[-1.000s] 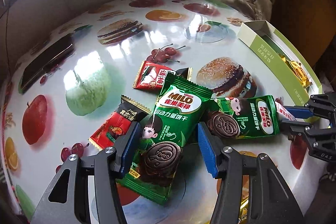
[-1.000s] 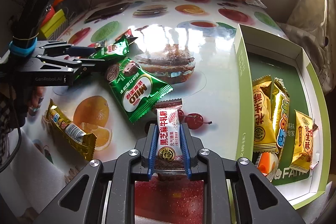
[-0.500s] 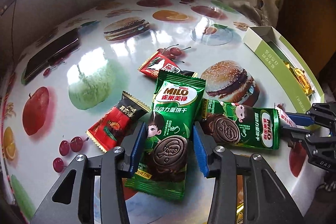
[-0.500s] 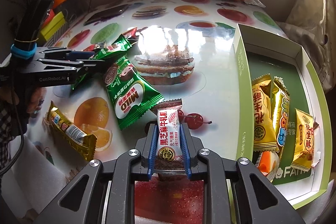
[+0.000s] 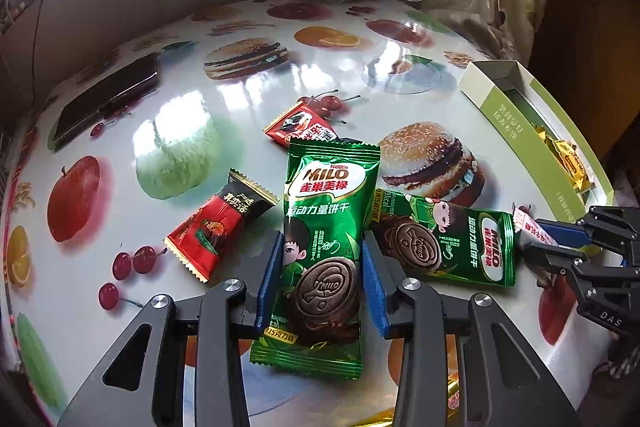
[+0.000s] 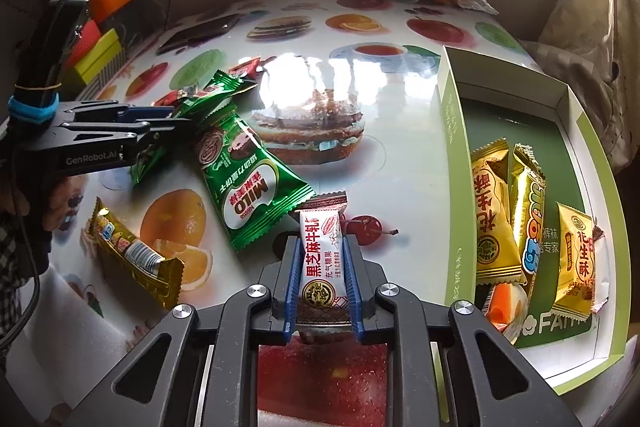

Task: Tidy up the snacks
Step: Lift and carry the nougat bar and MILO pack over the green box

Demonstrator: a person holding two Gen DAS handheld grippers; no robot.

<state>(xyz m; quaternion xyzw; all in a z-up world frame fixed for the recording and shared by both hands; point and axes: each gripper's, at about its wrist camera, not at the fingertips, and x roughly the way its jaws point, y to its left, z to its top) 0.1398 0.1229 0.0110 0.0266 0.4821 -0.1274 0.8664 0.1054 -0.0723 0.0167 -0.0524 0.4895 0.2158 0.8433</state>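
Since a second ago, our left gripper (image 5: 322, 281) has narrowed round the upright Milo biscuit packet (image 5: 326, 247), and its jaws are closing now; the blue pads appear just to touch the wrapper's edges, though the fisheye leaves that uncertain.

Item: second Milo packet (image 5: 444, 243), lying just right of the first, its corner tucked under it.

Item: black sesame nougat bar (image 6: 322, 259), clamped firmly in our right gripper (image 6: 322, 281), right of both Milo packets.

Item: green cardboard box (image 6: 454, 155), further right, holding yellow peanut crisp packets (image 6: 492, 215).

Risks, as we judge them: slick foil may buckle or slip sideways; lifting may drag the overlapped packet; the red-and-black candy (image 5: 218, 229) just left could be nudged.
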